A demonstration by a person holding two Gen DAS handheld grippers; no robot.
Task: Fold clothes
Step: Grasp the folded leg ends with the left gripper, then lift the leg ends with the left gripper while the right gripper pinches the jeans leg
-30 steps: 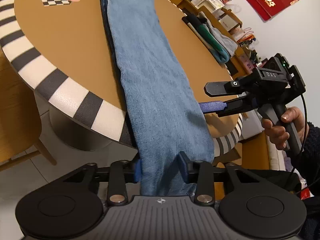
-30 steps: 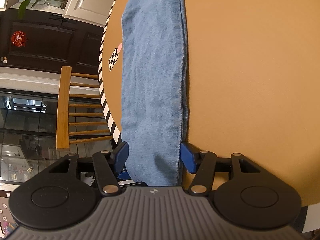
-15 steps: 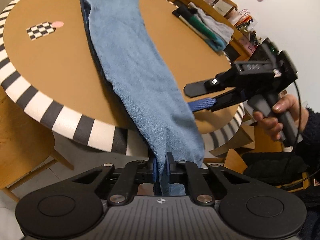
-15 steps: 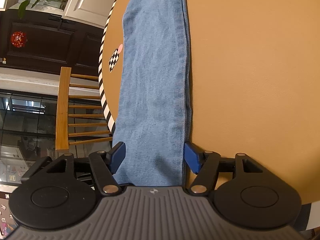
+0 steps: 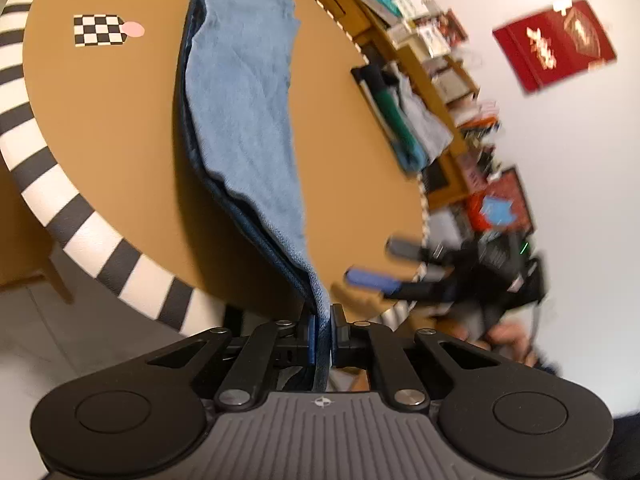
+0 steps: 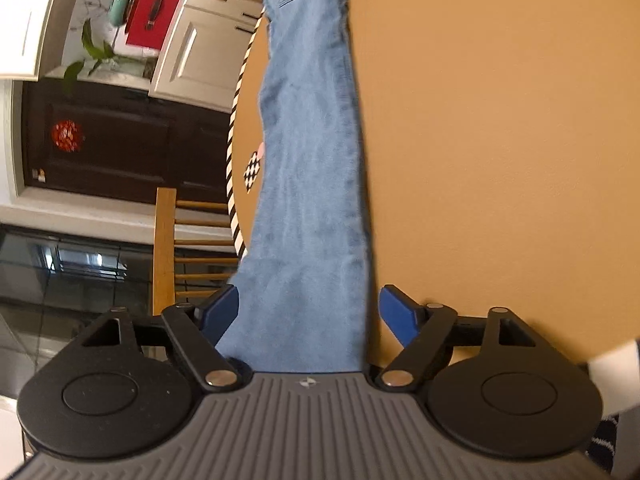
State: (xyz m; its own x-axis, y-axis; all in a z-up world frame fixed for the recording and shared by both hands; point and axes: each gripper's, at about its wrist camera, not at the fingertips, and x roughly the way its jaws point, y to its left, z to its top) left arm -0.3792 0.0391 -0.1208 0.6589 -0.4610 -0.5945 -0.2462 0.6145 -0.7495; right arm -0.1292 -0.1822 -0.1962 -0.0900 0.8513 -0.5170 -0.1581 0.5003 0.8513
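In the last second the left hand-held gripper (image 5: 323,332) clamped onto the jeans (image 5: 244,92) hem at bottom center and lifted it off the desk (image 5: 100,152), while the right hand-held gripper (image 6: 308,312) gaped wide around the leg, so probably mid-fold.

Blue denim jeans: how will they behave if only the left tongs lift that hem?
Likely floppy: the blue denim jeans already sag from the left tongs. Probably drags on the round brown table. The open right tongs add no support.
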